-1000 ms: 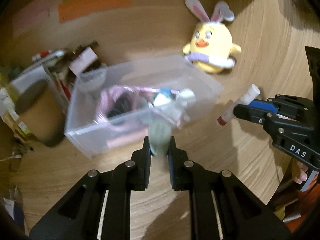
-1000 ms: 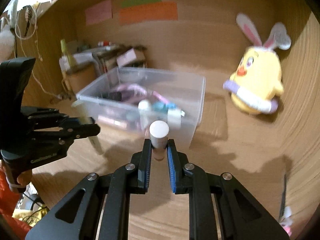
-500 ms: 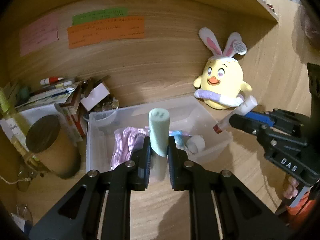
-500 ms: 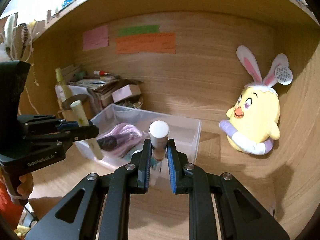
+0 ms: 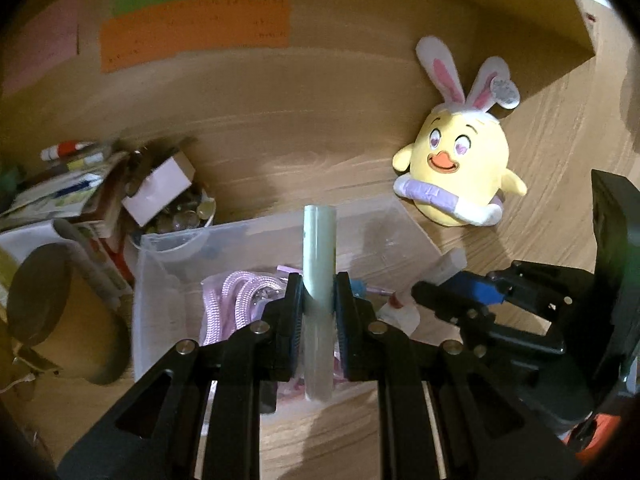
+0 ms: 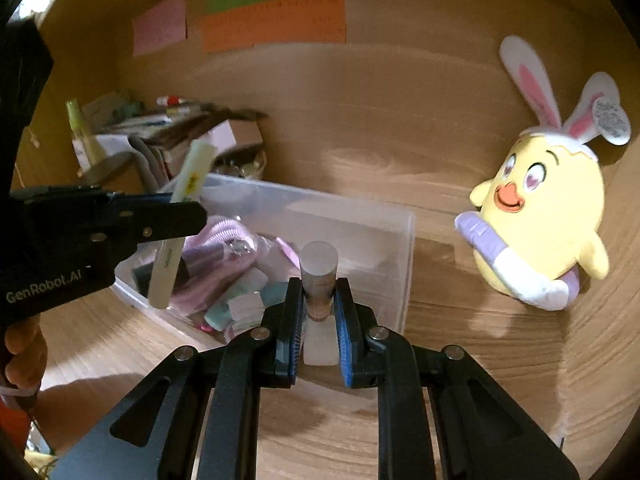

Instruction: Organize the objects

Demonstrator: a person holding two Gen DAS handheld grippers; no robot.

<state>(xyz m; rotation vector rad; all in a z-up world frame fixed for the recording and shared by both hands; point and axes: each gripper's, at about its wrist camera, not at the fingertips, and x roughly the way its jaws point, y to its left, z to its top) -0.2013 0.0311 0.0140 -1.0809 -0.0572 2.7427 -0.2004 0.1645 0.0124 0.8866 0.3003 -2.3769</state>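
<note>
My left gripper (image 5: 318,300) is shut on a pale green tube (image 5: 318,248), held upright over the near side of the clear plastic bin (image 5: 160,252). It also shows in the right wrist view (image 6: 180,216) at the left. My right gripper (image 6: 319,304) is shut on a white-capped tube (image 6: 319,264), held over the bin's (image 6: 400,248) near right corner. It also shows in the left wrist view (image 5: 444,292). The bin holds pink cord (image 5: 236,300) and small cosmetics (image 6: 244,300).
A yellow bunny-eared plush chick (image 6: 544,216) sits right of the bin against the wooden back wall. A brown cylinder (image 5: 44,312), books, a marker and a bowl of small items (image 5: 180,220) crowd the left. Coloured paper notes (image 6: 272,20) hang on the wall.
Both grippers have moved in closer over the bin, still holding their tubes. The right gripper now sits nearer the left one, over the bin's right end.
</note>
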